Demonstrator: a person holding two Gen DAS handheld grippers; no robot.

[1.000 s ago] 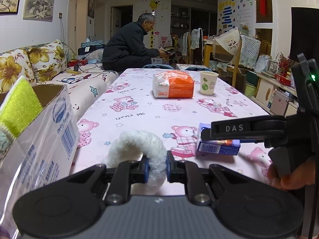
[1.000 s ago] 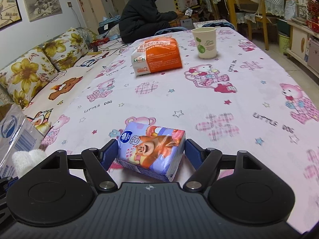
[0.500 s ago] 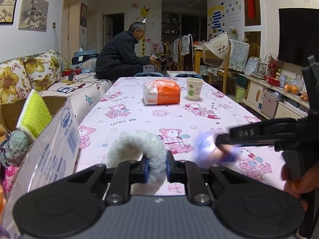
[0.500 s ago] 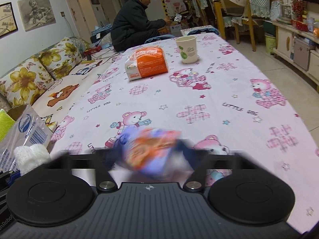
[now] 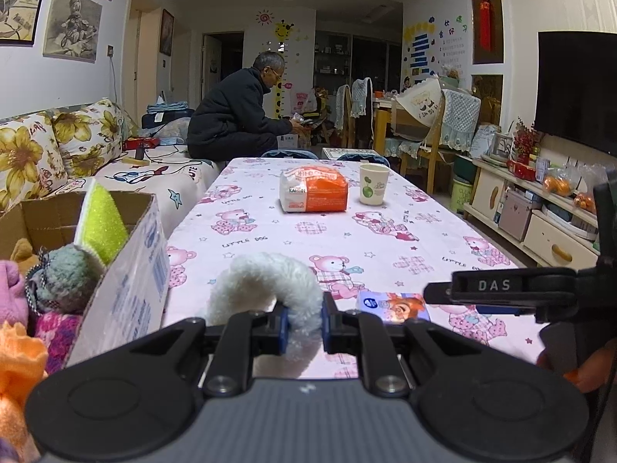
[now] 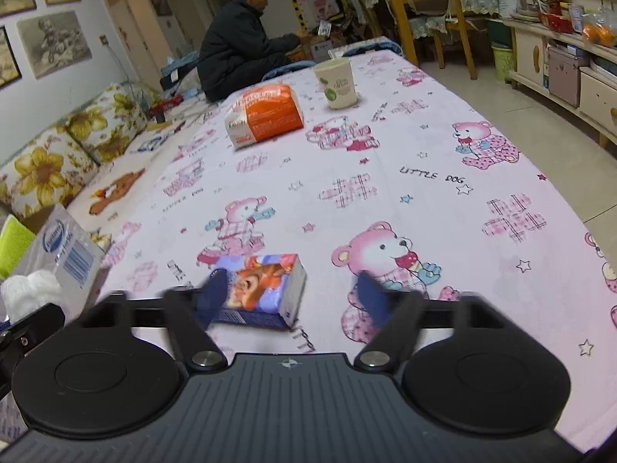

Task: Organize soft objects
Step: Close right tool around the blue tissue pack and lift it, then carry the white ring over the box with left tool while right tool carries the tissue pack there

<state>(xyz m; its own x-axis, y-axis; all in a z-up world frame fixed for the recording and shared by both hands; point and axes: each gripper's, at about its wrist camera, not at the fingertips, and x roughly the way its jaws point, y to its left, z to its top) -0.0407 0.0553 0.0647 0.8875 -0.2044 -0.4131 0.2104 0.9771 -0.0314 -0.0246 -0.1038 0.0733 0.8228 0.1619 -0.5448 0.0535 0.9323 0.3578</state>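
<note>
- Left wrist view: left claw (image 5: 302, 322) pinches one white fluffy ring (image 5: 266, 281), just beside the cardboard box (image 5: 127, 270) already holding soft things.
- Right claw (image 6: 291, 293) is spread wide; one small tissue pack (image 6: 262, 289) lies on the surface (image 6: 385, 154) between its fingers, apparently loose.
- Next, I'd say: carry the ring over the box, then take up the pack.
- Also one orange tissue pack (image 5: 314, 189), one cup (image 5: 373, 184).

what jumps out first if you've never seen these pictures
The fluffy white ring pinched in the left gripper sits front and centre, beside the cardboard box stuffed with soft things at the left. On the pink bear tablecloth, the small tissue pack lies between the right gripper's spread fingers.
</note>
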